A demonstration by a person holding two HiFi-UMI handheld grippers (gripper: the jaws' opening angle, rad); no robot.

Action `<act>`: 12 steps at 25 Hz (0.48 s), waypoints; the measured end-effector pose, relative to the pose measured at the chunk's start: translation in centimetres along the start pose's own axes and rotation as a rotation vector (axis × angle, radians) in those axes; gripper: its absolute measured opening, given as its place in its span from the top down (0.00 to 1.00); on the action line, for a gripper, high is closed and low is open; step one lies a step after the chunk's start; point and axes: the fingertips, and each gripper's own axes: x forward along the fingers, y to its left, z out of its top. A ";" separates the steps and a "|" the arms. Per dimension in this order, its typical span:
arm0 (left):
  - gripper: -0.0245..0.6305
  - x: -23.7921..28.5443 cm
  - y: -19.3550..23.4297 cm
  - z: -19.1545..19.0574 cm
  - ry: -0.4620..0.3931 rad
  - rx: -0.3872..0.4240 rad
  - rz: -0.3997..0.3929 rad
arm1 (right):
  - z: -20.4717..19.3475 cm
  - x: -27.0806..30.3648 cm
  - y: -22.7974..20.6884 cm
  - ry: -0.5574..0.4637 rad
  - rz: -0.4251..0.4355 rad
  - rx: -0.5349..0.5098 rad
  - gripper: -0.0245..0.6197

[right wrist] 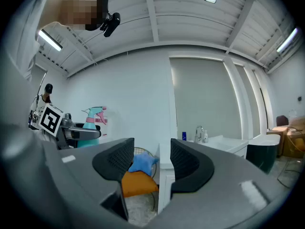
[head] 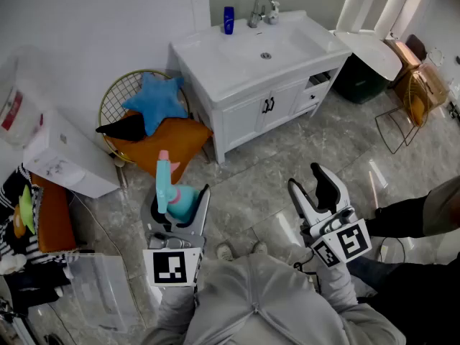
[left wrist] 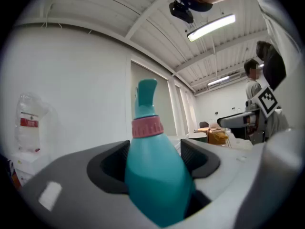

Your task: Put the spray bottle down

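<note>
A teal spray bottle (head: 175, 196) with a pink collar and pink-tipped nozzle stands upright in my left gripper (head: 178, 205), which is shut on its body, held in the air above the marble floor. In the left gripper view the spray bottle (left wrist: 155, 175) fills the gap between both jaws, nozzle up. My right gripper (head: 312, 185) is open and holds nothing, to the right of the bottle. From the right gripper view the spray bottle (right wrist: 93, 119) shows at far left in the left gripper, and the right gripper (right wrist: 149, 161) has an empty gap.
A white vanity (head: 259, 70) with sink, tap and a small blue bottle (head: 228, 19) stands ahead. A wire chair (head: 147, 121) holds an orange cushion and a blue star pillow. A white box (head: 61, 157) and clutter sit at left. A wire stand (head: 408, 103) is at right.
</note>
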 end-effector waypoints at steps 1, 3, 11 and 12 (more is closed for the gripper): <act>0.37 -0.1 0.1 -0.1 0.004 -0.002 0.002 | 0.0 0.0 0.1 -0.001 0.001 0.000 0.59; 0.37 -0.2 0.1 -0.3 0.008 -0.003 0.005 | -0.1 0.0 0.2 -0.003 0.003 0.000 0.59; 0.37 0.0 0.7 -0.6 0.004 0.020 0.012 | -0.2 0.6 0.4 0.001 0.007 0.001 0.59; 0.37 0.0 0.7 -0.6 0.005 0.017 0.011 | -0.2 0.6 0.4 0.001 0.008 0.001 0.59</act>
